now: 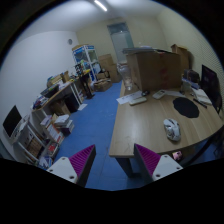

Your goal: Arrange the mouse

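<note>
A grey-white mouse [172,129] lies on the wooden desk [140,125], ahead of my right finger and off to the right. A round black mouse mat [186,106] lies on the desk beyond the mouse. My gripper [113,162] is open and empty, held high over the blue floor beside the desk's near left corner. Its two fingers [80,160] with magenta pads stand wide apart, with nothing between them.
A brown cardboard box [157,70] stands at the desk's far end, with papers [137,97] in front of it. Cluttered shelves and a low desk [55,105] line the left wall. A door [119,42] is at the back. Blue floor [90,120] lies between.
</note>
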Demonstrator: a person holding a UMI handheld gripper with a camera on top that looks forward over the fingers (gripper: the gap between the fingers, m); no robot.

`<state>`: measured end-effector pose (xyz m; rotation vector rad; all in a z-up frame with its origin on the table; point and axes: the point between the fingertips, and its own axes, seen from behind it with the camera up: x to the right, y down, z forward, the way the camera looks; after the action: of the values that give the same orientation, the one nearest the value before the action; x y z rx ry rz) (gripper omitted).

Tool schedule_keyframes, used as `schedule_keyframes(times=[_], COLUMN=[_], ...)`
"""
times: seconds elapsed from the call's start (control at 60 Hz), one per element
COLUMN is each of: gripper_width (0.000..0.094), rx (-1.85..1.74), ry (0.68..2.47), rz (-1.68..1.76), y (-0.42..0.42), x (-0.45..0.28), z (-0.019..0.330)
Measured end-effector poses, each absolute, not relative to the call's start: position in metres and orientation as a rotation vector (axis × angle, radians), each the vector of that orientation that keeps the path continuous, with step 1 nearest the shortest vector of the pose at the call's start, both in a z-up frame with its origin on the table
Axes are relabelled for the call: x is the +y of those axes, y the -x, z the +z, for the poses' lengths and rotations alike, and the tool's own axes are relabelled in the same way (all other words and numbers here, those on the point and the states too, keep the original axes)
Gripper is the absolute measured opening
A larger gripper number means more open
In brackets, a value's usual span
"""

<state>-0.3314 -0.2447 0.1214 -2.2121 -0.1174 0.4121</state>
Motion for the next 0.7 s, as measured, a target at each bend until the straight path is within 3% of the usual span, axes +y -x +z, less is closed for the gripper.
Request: schedule_keyframes(times=[0.217, 0.7], gripper_width=[0.0794, 0.0795], rx=[-0.077, 0.077], ry=[2.200, 2.159], rz=[0.350, 0.112], y=[0.313, 0.155], x=[-0.238, -0.156], z=[0.119, 0.073])
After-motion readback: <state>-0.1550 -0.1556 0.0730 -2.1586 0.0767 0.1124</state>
